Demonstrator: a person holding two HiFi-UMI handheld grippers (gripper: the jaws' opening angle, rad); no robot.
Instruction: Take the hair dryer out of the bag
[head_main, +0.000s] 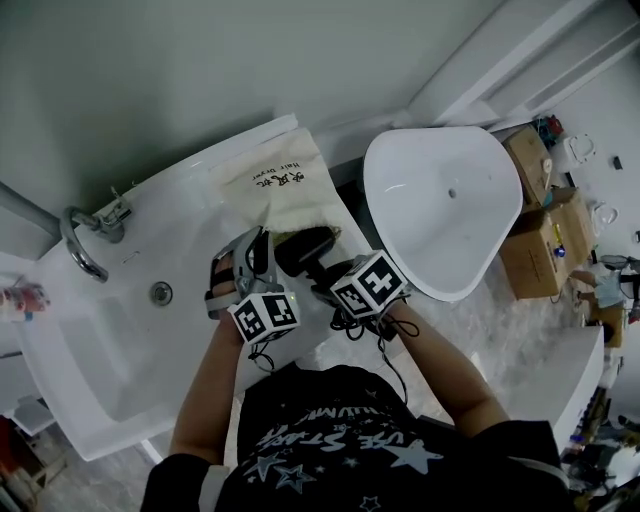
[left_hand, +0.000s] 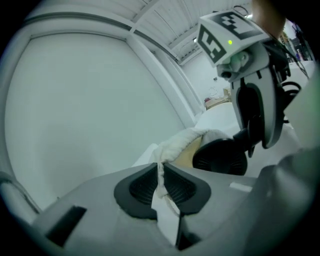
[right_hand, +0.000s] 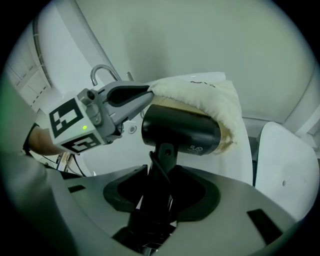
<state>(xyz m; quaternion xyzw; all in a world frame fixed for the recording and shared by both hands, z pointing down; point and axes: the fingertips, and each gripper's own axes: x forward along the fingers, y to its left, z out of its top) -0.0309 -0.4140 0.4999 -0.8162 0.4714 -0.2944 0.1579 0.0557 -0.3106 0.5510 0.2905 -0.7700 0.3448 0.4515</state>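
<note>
A cream cloth bag (head_main: 281, 187) with black print lies on the white counter between the two basins. The black hair dryer (head_main: 303, 248) is halfway out of the bag's mouth, its front end still under the cloth rim (right_hand: 200, 98). My right gripper (right_hand: 159, 196) is shut on the dryer's handle (right_hand: 161, 165), with the cord alongside. My left gripper (left_hand: 161, 188) is shut on the bag's rim (left_hand: 176, 145), pinching the cloth. In the head view the left gripper (head_main: 246, 262) sits left of the dryer and the right gripper (head_main: 330, 280) just behind it.
A sink basin with a chrome tap (head_main: 88, 238) and drain (head_main: 161, 293) lies to the left. A white oval basin (head_main: 445, 205) stands to the right. Cardboard boxes (head_main: 538, 225) and clutter sit on the floor at far right.
</note>
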